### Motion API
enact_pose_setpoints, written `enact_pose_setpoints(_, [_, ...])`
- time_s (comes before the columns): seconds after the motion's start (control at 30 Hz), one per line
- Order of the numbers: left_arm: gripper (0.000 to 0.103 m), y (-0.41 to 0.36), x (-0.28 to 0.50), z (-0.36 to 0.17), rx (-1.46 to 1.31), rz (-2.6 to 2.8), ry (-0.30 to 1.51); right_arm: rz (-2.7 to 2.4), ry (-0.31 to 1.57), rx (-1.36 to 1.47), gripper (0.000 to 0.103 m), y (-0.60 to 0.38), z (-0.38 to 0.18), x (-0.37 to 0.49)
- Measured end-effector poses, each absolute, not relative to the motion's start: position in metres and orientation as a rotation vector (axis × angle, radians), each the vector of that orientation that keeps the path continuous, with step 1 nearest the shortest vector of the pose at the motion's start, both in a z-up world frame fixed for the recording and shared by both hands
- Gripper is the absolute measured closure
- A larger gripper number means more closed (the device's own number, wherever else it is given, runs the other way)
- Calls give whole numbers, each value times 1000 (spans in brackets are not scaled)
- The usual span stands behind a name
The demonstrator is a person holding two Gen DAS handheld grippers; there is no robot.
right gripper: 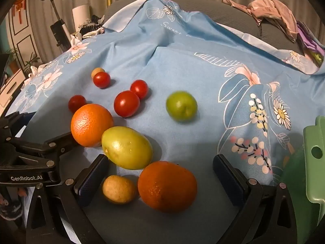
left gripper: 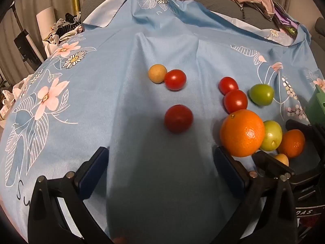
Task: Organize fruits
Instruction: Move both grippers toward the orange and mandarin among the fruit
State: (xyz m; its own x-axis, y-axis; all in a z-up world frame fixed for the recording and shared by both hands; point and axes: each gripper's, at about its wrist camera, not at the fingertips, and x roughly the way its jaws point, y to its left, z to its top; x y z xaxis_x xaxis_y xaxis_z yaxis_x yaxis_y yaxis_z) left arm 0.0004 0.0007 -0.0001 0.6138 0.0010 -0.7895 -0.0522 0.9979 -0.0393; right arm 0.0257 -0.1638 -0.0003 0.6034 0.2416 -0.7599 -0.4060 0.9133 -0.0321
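Both your grippers point down at a light blue floral cloth [left gripper: 126, 65] with fruit scattered across it. Your left gripper [left gripper: 160, 162] has its jaws wide apart with nothing between them, only bare cloth; the nearest fruit ahead of it is a lone red tomato [left gripper: 178, 118], sitting apart from the rest. Farther back, a small tan fruit [left gripper: 157, 73] touches a second red tomato [left gripper: 175, 79]. To the right, two more tomatoes [left gripper: 235, 101] sit touching each other, with a round green fruit [left gripper: 261, 94] just beside them. A large orange [left gripper: 242, 133] sits right next to your left gripper's right finger, and behind it in the left wrist view are a yellow-green fruit [left gripper: 272, 135] and a second orange [left gripper: 292, 143]. Your right gripper [right gripper: 161, 174] also has its jaws fully apart and grips nothing; between its fingers lie the darker orange [right gripper: 167, 186] and a small tan fruit [right gripper: 118, 189], which sit close together, neither pressed by the pads. The oval yellow-green fruit [right gripper: 127, 147] lies just ahead of the right gripper's left finger, touching or nearly touching the large orange [right gripper: 91, 124] behind it. A green plastic container [right gripper: 314, 158] shows at the right edge of the right wrist view, beside the right gripper; what is in it can't be made out. The cloth drapes up over a grey cushioned seat back [right gripper: 203, 6], with a pile of pinkish clothing [right gripper: 272, 12] on top at upper right.
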Motion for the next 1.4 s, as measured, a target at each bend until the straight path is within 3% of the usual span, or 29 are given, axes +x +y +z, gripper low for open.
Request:
enact_pose_setpoints(1.1, [2, 4, 2, 5, -51, 46, 948, 362, 894, -216, 1, -165, -5, 31])
enact_pose_setpoints(1.4, [2, 11, -15, 52, -132, -6, 781, 368, 947, -237, 1, -158, 6, 24])
